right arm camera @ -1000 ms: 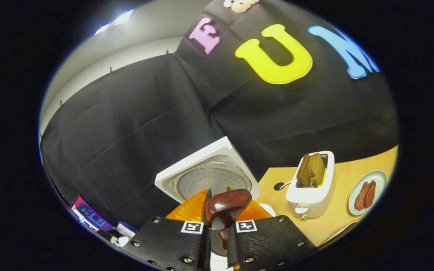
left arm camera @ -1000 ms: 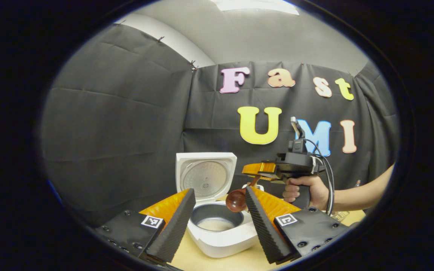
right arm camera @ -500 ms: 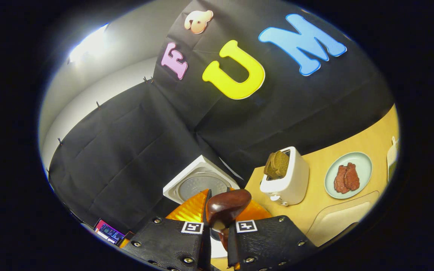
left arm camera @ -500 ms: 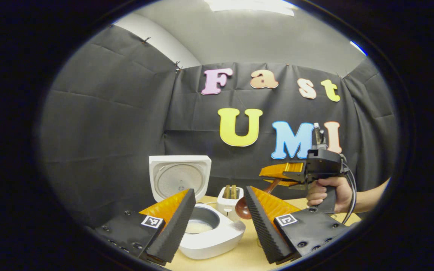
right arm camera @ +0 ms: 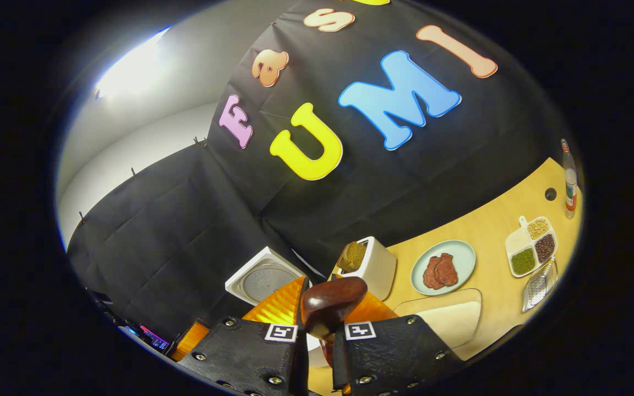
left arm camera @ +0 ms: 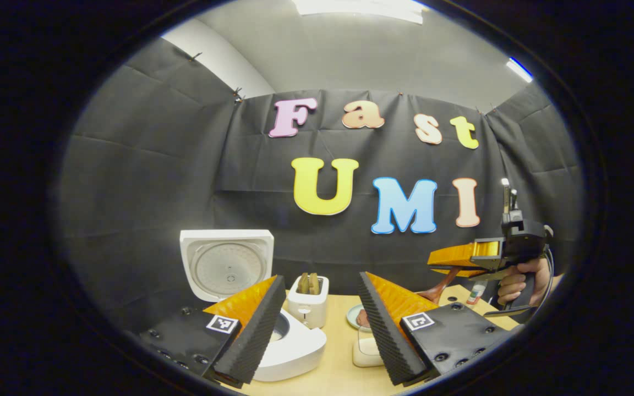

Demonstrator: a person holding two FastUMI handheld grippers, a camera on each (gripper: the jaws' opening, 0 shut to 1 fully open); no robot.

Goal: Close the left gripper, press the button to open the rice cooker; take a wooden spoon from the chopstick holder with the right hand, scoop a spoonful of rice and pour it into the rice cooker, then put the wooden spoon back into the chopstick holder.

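The rice cooker [left arm camera: 289, 346] sits open on the desk [left arm camera: 339, 363], lid [left arm camera: 226, 264] raised, just below and ahead of the left gripper [left arm camera: 317, 308], whose fingers stand wide apart and hold nothing. The right gripper [right arm camera: 317, 335] is clamped on the wooden spoon [right arm camera: 332, 300], bowl pointing forward along the fingers (handle hidden between them). From this gripper the cooker lies ahead to the left. Toaster [right arm camera: 364, 267] holds bread; plate [right arm camera: 443, 267] holds meat; divided dish [right arm camera: 531, 253] holds grains. The chopstick holder cannot be located.
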